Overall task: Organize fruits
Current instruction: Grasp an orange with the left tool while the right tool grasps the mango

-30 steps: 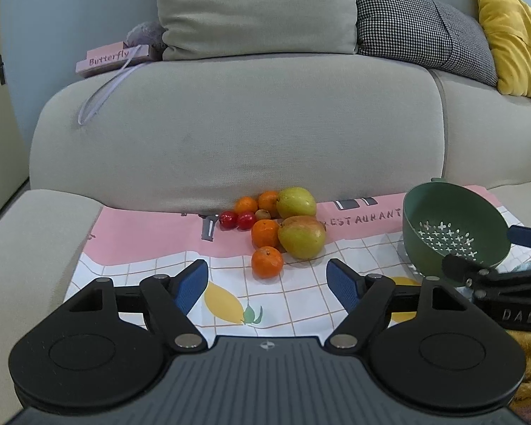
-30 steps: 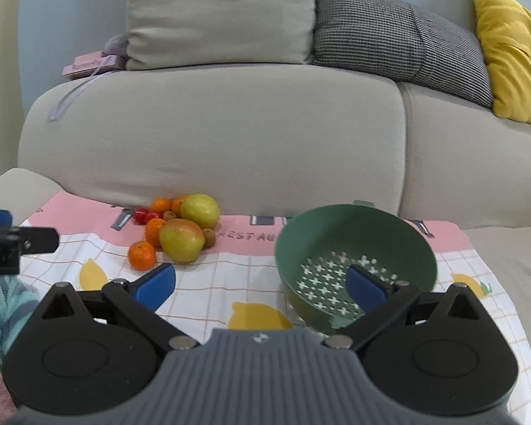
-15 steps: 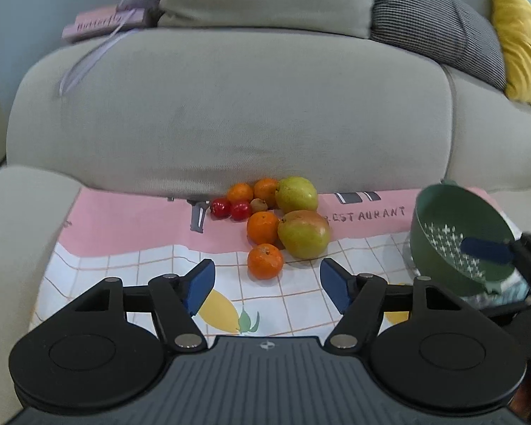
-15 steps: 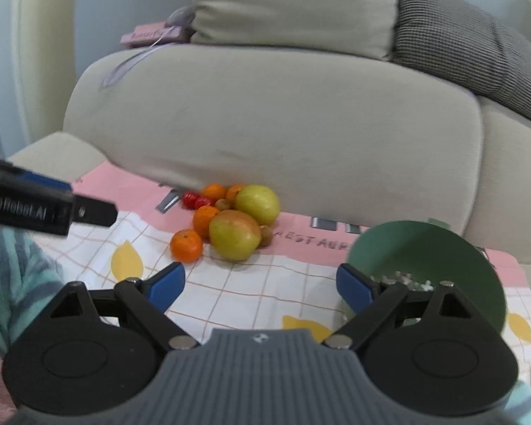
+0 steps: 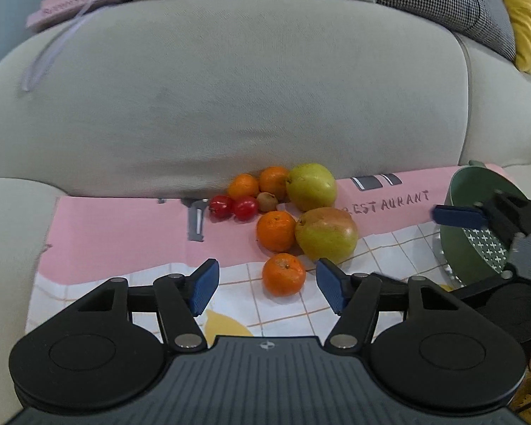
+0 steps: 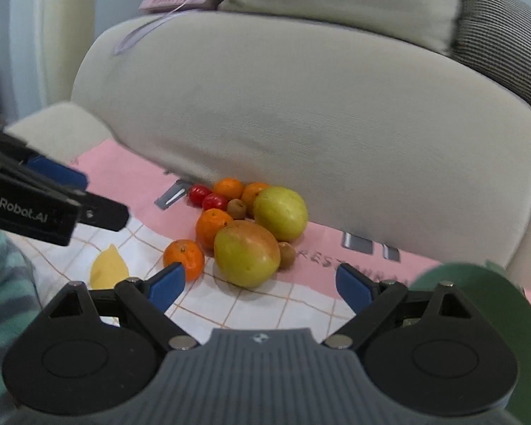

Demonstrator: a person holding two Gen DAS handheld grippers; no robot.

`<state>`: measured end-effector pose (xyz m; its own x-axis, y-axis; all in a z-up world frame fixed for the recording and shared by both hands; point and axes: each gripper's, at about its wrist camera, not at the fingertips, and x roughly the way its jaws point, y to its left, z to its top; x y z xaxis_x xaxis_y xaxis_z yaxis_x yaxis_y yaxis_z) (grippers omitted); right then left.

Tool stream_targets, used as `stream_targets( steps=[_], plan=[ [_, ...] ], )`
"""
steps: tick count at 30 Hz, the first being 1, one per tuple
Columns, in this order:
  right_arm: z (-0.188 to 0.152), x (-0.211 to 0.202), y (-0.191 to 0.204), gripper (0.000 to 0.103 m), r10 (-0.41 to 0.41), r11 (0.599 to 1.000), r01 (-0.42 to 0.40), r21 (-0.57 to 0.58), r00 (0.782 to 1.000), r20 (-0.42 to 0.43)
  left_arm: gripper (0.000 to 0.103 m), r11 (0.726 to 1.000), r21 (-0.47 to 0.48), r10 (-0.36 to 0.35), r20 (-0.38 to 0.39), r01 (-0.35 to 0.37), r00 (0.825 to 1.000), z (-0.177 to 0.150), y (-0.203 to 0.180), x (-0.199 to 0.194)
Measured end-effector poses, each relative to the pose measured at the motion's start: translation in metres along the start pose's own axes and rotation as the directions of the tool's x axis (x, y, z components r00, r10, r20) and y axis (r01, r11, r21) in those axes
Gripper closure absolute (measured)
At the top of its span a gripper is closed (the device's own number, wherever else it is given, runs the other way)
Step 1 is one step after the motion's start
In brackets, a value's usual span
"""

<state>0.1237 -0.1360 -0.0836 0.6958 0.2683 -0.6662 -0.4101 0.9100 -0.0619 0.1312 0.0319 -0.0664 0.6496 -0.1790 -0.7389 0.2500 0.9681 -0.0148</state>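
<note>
Lying in a tight cluster on the pink band of the cloth [image 5: 124, 233], hard against the foot of the sofa back [image 5: 230, 88], are the fruits. The nearest mandarin [image 5: 284, 274] sits alone on the checked part, just in front of the left gripper [image 5: 265, 285], whose blue fingers are spread wide with nothing between them. Behind it, a second mandarin [image 5: 276, 231] touches the red-blushed pear [image 5: 326, 234], whose long axis runs roughly left to right in the left wrist view, with its stem end toward the mandarin. The green pear [image 5: 312, 187] lies behind that, also with its narrow end leftward. Two more mandarins [image 5: 243, 186], two red fruits [image 5: 245, 207] and a small brown fruit [image 5: 267, 202] fill the back of the heap.

The right gripper [image 6: 260, 285] is likewise wide open and empty, its fingers framing the blushed pear from short of it. The green colander [image 5: 458, 244] stands tilted on the cloth to the right, well apart from the fruit.
</note>
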Motion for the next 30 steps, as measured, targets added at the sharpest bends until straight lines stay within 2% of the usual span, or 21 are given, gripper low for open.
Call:
stream_targets(
  steps=[2,4,5,11,15,23,30],
  plan=[
    [0.002,0.012,0.002,0.019,0.023,0.999,-0.024,-0.041,1.0,-0.012,0.029,1.0,0.002,-0.017,-0.016,0.017,1.0,0.002,0.002,0.01],
    [0.003,0.023,0.004,0.025,0.033,0.995,-0.035,-0.09,0.999,-0.023,0.039,0.999,-0.005,-0.034,-0.038,0.034,0.999,0.003,0.006,0.019],
    [0.004,0.028,0.005,0.027,0.032,0.993,-0.035,-0.113,0.999,-0.026,0.04,0.999,-0.009,-0.042,-0.05,0.041,0.998,0.003,0.007,0.024],
    [0.006,0.056,0.007,0.031,0.034,0.98,-0.037,-0.198,0.999,-0.019,0.042,0.998,-0.019,-0.065,-0.081,0.063,0.995,0.004,0.012,0.05],
    [0.004,0.074,0.011,0.031,0.022,0.963,-0.029,-0.27,0.999,-0.029,0.052,0.993,-0.065,-0.11,-0.123,0.103,0.986,0.005,0.015,0.069],
    [-0.003,0.096,0.013,0.039,0.014,0.95,-0.023,-0.312,0.999,-0.03,0.052,0.984,-0.121,-0.149,-0.186,0.128,0.971,0.005,0.019,0.092],
    [-0.005,0.107,0.013,0.04,0.022,0.948,-0.029,-0.318,0.999,-0.026,0.051,0.97,-0.188,-0.195,-0.222,0.155,0.955,0.003,0.023,0.106]
  ],
)
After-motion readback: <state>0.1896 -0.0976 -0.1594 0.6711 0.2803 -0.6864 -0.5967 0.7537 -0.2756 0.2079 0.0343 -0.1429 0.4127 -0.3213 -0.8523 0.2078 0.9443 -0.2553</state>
